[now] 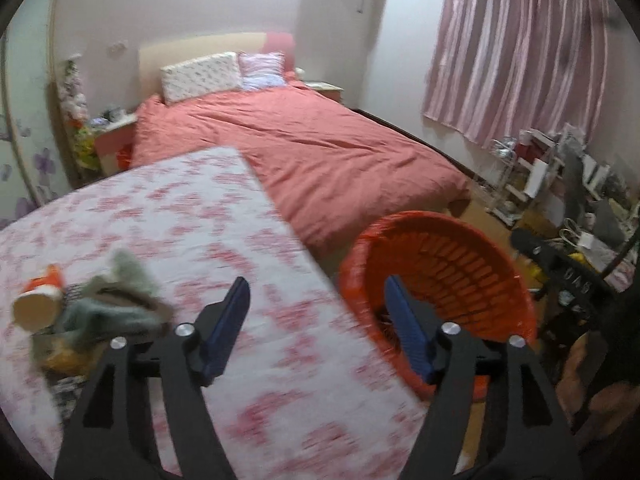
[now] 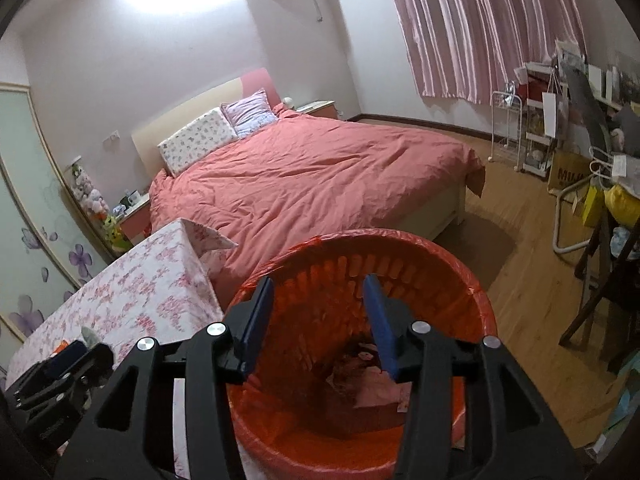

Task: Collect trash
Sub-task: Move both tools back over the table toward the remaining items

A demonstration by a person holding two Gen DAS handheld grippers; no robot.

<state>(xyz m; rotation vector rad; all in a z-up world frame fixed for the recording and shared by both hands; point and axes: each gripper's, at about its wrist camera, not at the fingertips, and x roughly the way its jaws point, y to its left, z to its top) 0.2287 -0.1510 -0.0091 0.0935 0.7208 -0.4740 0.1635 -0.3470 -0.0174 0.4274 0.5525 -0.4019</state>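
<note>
So, quick rundown of the bedroom trash run:
left gripper [image 1: 316, 300]: jaws spread wide, nothing between the blue pads; hovering over the near edge of the table [image 1: 168, 216] with the pink floral cloth
right gripper [image 2: 318, 300]: jaws apart too, nothing pinched; hanging right above the bin's mouth, pointing down into it
bin [image 2: 476, 300]: orange basket with an orange liner; directly under the right gripper, and just right of the left one, past the table edge
trash in bin [image 2: 372, 384]: crumpled pinkish paper at the bottom, below the right gripper's tips
trash on table [image 1: 100, 304]: blurry heap well left of the left gripper; greyish crumpled stuff plus a paper cup [image 1: 38, 304] on its side
bed [image 1: 320, 152]: pink cover, beyond both grippers
</note>
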